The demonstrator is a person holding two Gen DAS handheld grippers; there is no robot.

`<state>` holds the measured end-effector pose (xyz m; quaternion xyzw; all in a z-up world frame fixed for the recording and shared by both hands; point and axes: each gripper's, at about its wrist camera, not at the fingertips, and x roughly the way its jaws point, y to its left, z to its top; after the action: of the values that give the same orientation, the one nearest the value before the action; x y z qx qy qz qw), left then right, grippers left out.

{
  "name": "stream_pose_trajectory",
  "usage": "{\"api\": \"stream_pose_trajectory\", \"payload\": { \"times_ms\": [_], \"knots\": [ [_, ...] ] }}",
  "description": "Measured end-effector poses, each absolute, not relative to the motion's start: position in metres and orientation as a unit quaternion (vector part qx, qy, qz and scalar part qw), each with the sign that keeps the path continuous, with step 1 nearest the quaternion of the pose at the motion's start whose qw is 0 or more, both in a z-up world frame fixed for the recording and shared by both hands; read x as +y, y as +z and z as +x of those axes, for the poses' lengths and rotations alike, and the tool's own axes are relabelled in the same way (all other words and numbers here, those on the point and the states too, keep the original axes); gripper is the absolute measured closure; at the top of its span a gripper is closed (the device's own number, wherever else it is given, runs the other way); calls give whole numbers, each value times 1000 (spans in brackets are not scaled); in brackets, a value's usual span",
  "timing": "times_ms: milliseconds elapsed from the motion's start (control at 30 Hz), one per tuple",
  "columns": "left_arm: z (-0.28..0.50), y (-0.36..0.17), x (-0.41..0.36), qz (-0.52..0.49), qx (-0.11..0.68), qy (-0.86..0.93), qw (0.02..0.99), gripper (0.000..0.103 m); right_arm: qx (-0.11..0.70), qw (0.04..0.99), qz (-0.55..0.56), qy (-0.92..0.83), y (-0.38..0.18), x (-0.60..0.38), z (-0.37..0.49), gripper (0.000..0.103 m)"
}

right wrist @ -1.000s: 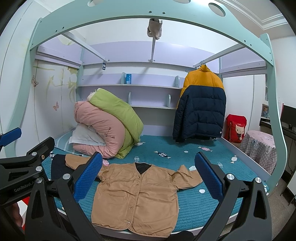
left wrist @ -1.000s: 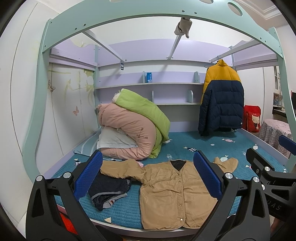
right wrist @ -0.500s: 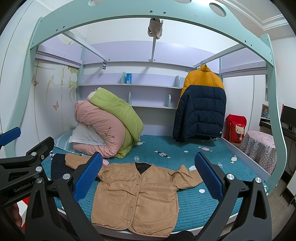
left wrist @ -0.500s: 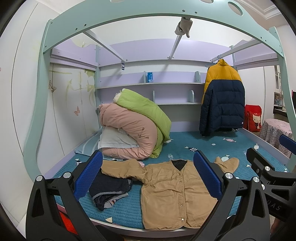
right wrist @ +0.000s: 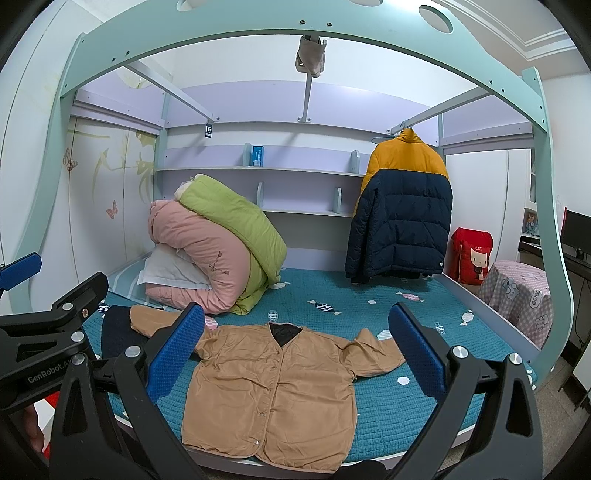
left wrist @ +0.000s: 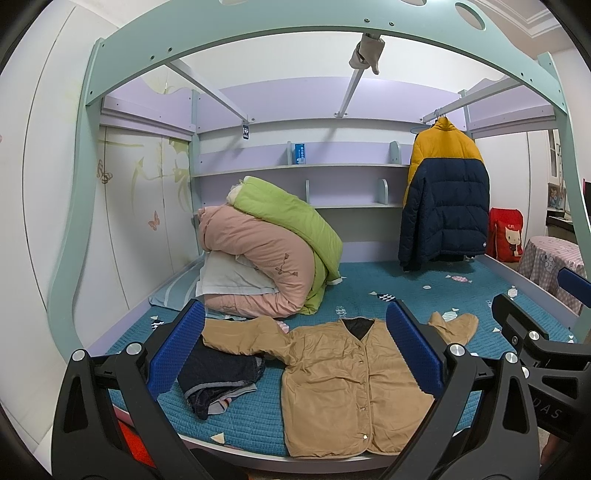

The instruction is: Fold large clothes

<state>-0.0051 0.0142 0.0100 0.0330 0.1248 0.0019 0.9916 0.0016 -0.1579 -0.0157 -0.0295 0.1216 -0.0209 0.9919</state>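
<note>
A tan buttoned jacket point(left wrist: 332, 373) lies flat, front up, on the teal bed point(left wrist: 369, 295), sleeves spread, hem at the near edge. It also shows in the right wrist view point(right wrist: 266, 391). Its left sleeve rests on a pile of dark folded clothes point(left wrist: 218, 376). My left gripper point(left wrist: 295, 350) is open and empty, held in the air before the bed. My right gripper point(right wrist: 291, 347) is open and empty too, beside the left one; it shows at the right edge of the left wrist view point(left wrist: 535, 325).
Rolled pink and green quilts point(left wrist: 269, 251) with pillows lie at the back left of the bed. A yellow and navy puffer jacket point(left wrist: 443, 206) hangs at the back right. A red bag point(right wrist: 474, 258) and a checked covered table point(right wrist: 517, 291) stand right of the bed. The teal bed frame point(left wrist: 295, 33) arches overhead.
Both views shifted very slightly; the grippers stay open and the jacket has not moved.
</note>
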Motion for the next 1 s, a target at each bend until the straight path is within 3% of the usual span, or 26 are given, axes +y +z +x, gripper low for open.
{"api": "stream_pose_trajectory", "payload": {
  "times_ms": [1000],
  "knots": [
    [14,-10,13,35,145,-1,989,5,137,990,-21,-22,-31,-160,20,7]
  ]
}}
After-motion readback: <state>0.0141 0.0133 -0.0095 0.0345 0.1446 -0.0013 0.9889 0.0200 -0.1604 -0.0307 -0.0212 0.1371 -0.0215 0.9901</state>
